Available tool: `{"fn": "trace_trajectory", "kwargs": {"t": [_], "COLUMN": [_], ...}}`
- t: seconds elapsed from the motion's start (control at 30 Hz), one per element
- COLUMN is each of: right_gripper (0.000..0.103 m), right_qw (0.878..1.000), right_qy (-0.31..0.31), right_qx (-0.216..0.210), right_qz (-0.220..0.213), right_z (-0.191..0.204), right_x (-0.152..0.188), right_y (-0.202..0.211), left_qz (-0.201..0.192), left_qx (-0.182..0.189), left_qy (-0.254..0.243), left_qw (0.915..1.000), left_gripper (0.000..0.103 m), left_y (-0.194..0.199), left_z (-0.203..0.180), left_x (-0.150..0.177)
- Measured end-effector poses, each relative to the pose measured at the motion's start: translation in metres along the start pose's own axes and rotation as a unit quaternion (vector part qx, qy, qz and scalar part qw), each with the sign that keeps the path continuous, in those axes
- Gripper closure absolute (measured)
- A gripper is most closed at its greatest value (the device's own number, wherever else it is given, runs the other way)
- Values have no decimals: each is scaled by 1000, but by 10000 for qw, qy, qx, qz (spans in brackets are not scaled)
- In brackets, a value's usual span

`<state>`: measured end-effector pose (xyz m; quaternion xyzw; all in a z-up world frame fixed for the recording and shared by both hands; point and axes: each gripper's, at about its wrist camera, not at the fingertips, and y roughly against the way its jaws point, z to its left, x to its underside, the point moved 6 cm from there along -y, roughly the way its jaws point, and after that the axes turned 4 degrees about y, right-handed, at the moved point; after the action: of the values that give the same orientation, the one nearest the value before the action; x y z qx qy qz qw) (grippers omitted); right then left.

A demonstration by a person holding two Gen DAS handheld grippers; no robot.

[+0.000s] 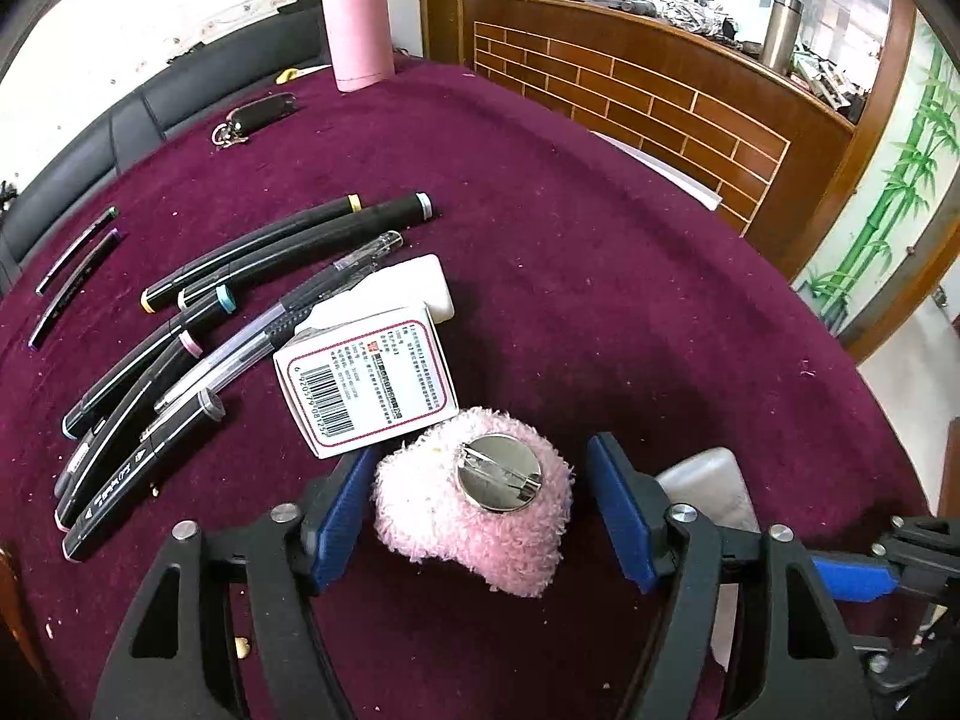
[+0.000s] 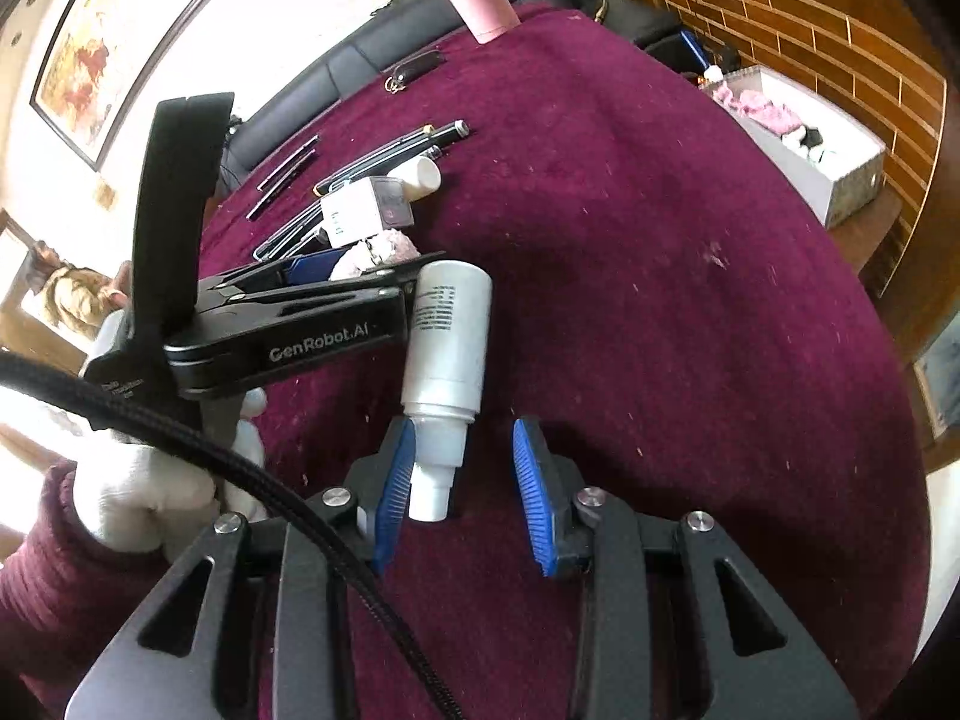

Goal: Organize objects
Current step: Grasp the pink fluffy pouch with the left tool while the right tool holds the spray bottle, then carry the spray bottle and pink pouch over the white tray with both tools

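Observation:
A pink fluffy brooch (image 1: 480, 516) lies pin-side up on the maroon tablecloth (image 1: 600, 240). My left gripper (image 1: 480, 450) straddles it, open; the left pad (image 1: 339, 516) brushes the fluff, while the right pad (image 1: 624, 516) stands clear. In the right wrist view that same gripper (image 2: 372, 258) reaches in from the left around the brooch (image 2: 390, 249). A white spray bottle (image 2: 447, 330) lies on the cloth, its nozzle between the fingers of my open right gripper (image 2: 465, 426). The nozzle rests against the left pad (image 2: 396, 480), with a gap to the right pad (image 2: 534, 498).
Several markers and pens (image 1: 180, 330) lie left of a white barcode box (image 1: 366, 384). Behind stand a pink flask (image 1: 357, 18) and a key case (image 1: 258, 114). An open white box (image 2: 840, 180) sits off the table's right. A gloved hand (image 2: 150, 492) holds the left gripper.

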<state>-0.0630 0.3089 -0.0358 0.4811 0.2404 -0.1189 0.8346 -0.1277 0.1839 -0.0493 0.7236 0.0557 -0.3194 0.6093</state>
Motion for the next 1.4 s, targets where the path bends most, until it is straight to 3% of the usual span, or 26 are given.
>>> {"fn": "trace_trajectory", "kwargs": {"t": [0.03,0.13,0.5,0.67,0.87,1.03,1.23,1.4], "right_gripper": [71,68,65,75,75,75,75,75], "right_qw": [10000,9996,9958,9945,9982,9937,9838,9664], "right_qy": [32,85,40,14,-581,-731,-108,567], "right_qx": [58,271,912,1045,160,-844,-1740,-2324], "right_qz": [-5,-14,-10,54,34,114,426,938], "right_z": [2,7,14,12,22,68,185,297], "right_x": [-3,-11,-31,-33,-23,-15,-4,17], "right_y": [-1,-7,-32,-33,-21,-10,-23,-62], "left_qz": [7,90,-215,-428,-733,-1087,-1348,-1321], "left_qx": [82,534,897,972,1008,872,392,-255], "left_qy": [-34,15,411,676,1135,1605,2388,2966], "left_qw": [10000,9985,9949,9920,9857,9772,9609,9455], "left_gripper": [64,65,65,65,65,65,65,64], "left_y": [3,12,67,106,154,201,249,271], "left_z": [0,2,37,66,111,164,242,302], "left_x": [-1,3,21,44,85,127,195,250]}}
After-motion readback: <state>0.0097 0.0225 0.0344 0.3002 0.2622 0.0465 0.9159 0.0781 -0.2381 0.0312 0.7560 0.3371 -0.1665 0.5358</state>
